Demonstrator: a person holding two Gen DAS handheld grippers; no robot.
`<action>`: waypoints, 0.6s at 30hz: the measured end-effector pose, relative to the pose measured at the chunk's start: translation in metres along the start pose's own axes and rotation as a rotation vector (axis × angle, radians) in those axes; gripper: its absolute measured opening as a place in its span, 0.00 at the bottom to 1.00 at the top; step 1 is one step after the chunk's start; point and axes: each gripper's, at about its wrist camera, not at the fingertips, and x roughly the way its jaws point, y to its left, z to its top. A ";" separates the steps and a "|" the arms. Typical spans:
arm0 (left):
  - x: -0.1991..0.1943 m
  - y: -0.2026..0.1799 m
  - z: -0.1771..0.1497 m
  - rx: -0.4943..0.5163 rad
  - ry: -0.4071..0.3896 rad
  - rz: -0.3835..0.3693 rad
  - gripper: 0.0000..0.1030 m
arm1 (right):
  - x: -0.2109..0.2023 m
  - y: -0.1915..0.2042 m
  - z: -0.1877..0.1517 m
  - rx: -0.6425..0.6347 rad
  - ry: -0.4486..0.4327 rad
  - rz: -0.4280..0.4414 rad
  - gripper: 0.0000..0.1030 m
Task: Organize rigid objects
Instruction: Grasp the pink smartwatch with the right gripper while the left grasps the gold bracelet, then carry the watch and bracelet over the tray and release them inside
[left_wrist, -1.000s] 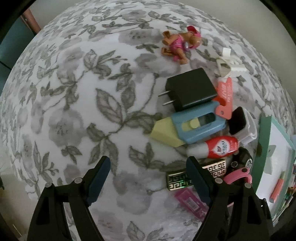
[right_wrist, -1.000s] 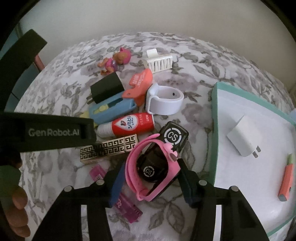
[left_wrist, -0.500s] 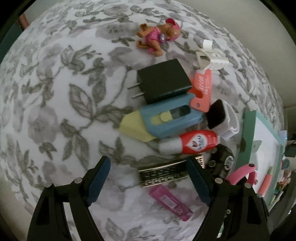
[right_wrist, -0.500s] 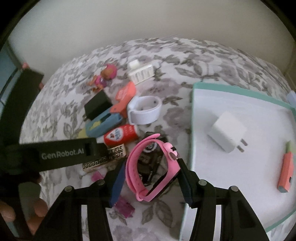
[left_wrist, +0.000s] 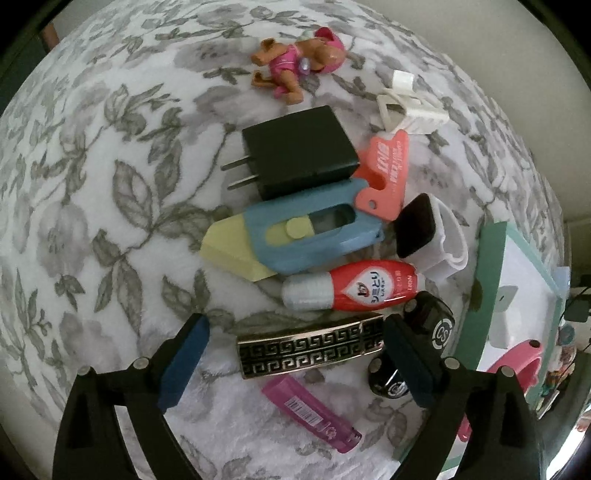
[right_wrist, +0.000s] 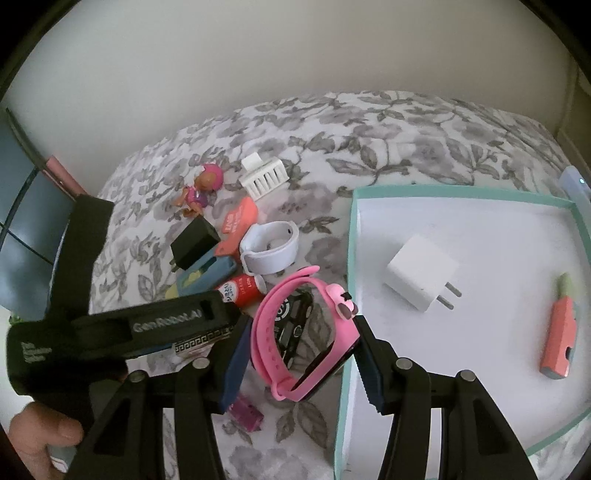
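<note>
A gold-and-black patterned hair clip (left_wrist: 310, 349) lies flat on the floral cloth. My left gripper (left_wrist: 295, 363) points straight down over it, jaws opening, one finger off each end of the clip; the pads do not press it. My right gripper (right_wrist: 303, 356) is shut on a pink wristwatch (right_wrist: 280, 332), held above the cloth just left of the teal-rimmed white tray (right_wrist: 350, 258). In the tray lie a white charger (right_wrist: 421, 277) and a coral cutter (right_wrist: 557, 332).
Packed above the clip are a red tube (left_wrist: 369, 284), a blue-and-yellow cutter (left_wrist: 295, 236), a black charger (left_wrist: 299, 147), a coral tag (left_wrist: 388, 170), a white-strapped watch (left_wrist: 432, 232) and a black disc piece (left_wrist: 432, 325). A purple lighter (left_wrist: 310, 413), a toy dog (left_wrist: 295, 62) and a white claw clip (left_wrist: 410, 107) lie apart.
My left gripper slid across the cloth until the patterned clip came between its fingers, and its jaws widened. My right gripper rose with the pink watch and shifted toward the tray.
</note>
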 end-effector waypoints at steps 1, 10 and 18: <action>0.000 -0.004 -0.001 0.007 -0.001 0.006 0.92 | -0.002 -0.001 0.000 0.001 -0.002 -0.001 0.55; 0.006 -0.023 -0.003 -0.003 -0.014 0.013 0.93 | -0.007 -0.010 0.002 0.032 -0.010 0.000 0.55; 0.014 -0.035 -0.006 0.048 -0.017 0.048 0.93 | -0.010 -0.014 0.003 0.048 -0.013 0.002 0.55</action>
